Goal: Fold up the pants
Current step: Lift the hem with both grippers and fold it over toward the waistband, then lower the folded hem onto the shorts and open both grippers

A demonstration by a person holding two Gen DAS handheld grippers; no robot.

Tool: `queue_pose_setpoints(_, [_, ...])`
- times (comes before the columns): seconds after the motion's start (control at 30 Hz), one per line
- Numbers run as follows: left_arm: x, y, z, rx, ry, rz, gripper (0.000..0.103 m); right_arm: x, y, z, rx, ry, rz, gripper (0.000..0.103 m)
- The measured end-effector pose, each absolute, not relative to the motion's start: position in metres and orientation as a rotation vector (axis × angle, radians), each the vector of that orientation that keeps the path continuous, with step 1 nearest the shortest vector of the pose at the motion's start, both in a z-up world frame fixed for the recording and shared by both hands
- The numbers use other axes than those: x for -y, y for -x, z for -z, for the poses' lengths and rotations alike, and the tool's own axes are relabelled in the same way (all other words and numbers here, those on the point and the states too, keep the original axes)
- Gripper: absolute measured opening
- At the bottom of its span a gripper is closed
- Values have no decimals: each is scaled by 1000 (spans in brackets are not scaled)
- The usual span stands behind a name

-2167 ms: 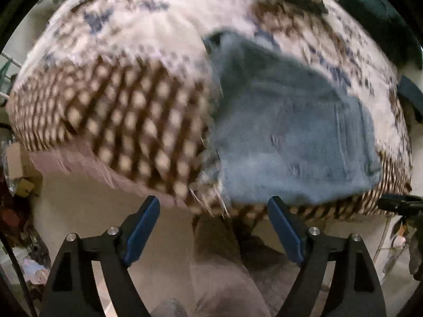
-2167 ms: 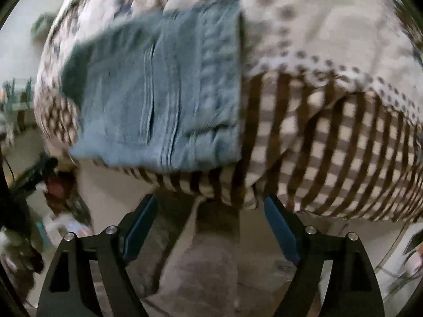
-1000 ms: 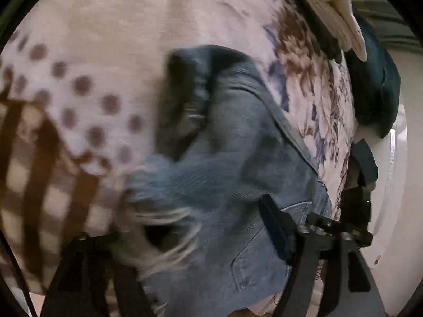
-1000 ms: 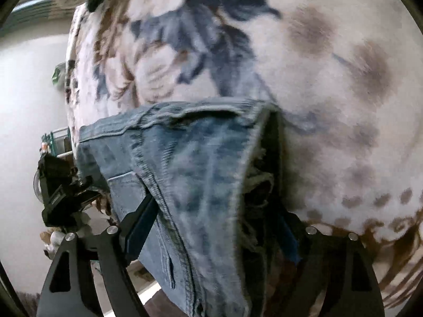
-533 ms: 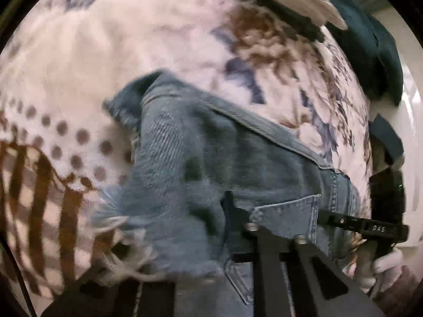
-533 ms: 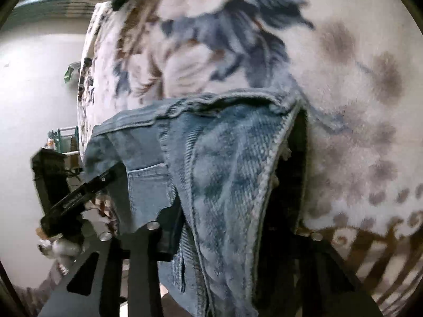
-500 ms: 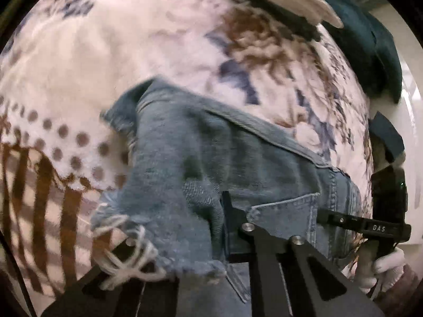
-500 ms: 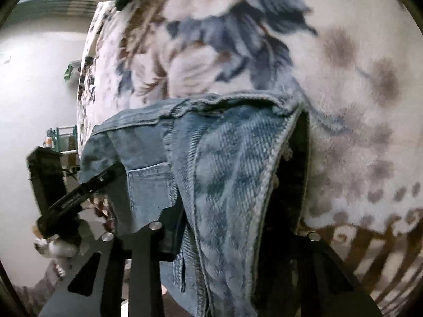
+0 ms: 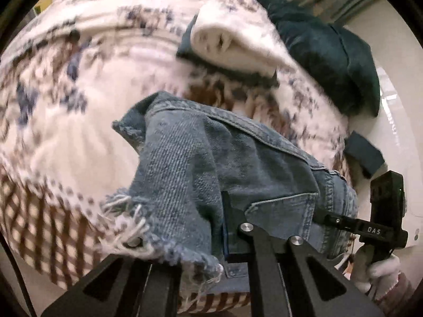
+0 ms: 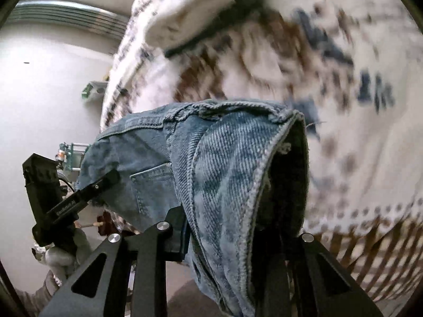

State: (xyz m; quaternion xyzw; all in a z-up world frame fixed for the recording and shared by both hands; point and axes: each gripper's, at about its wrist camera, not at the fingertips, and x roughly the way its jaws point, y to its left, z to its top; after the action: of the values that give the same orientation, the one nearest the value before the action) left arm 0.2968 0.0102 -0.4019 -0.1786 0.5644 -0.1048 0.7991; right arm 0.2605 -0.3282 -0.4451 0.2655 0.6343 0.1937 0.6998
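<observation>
The left gripper is clamped on the frayed hem end of the pants. The right gripper is clamped on the opposite denim edge. The pants hang bunched between the two grippers, their long axis running gripper to gripper, just above the patterned blanket. Neither gripper is judged nearer; the fold calls for both together.

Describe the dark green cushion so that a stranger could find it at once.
Start from the big floral blanket covering the bed. At its far end, beyond the white folded cloth, lies the plump dark green velvet cushion. It alone is plain, dark and unpatterned.
</observation>
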Motion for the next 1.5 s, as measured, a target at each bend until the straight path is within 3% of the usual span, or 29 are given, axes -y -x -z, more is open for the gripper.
queue_pose_setpoints(0.33, [-8,-451,305,-1122,312,280,5,327,-401,354,-1311,-612,-408,27])
queue_pose_setpoints(0.53, [2,-552,285,-1137,251,300,5,328,-515,329,-1280,-626,-395,27])
queue_pose_setpoints(0.73, [10,-668,317,-1201,237,279,5,333,-641,358,-1321,-640,-403,27])
queue_pose_setpoints(1.0, [16,-770,429,-1407,204,177,9,353,-741,477,-1512,-712,-339,28])
queue_pose_setpoints(1.03, [14,-774,441,-1434,200,159,10,356,-742,486,-1520,-723,-334,31])
queue_pose_setpoints(1.1, [7,-776,456,-1491,237,167,12,365,-744,501,-1553,-743,-308,46])
queue_pose_setpoints(1.13, [5,-775,456,-1496,245,163,17,368,-743,504,-1565,-761,-302,48])
queue_pose_setpoints(1.17, [3,-772,452,-1495,251,157,25,369,-740,506,-1575,-783,-313,56])
queue_pose_setpoints(1.2, [-1,-768,447,-1480,255,148,27,369,-739,504,-1586,-776,-323,66])
queue_pose_setpoints(1.23, [-5,-764,441,-1466,255,132,30,367,-737,500,-1598,-745,-323,87])
queue_pose_setpoints(1.3, [-13,-753,432,-1453,245,99,43,364,-733,488,-1608,-630,-307,91])
queue_pose_setpoints(1.33, [-16,-753,427,-1445,234,75,55,361,-730,478,-1609,-559,-285,91])
queue_pose_setpoints(1.4, [-18,-741,413,-1402,198,30,59,355,-722,460,-1597,-418,-226,92])
queue_pose_setpoints(1.5, [-10,-716,389,-1322,136,-9,81,331,-703,430,-1545,-134,-110,97])
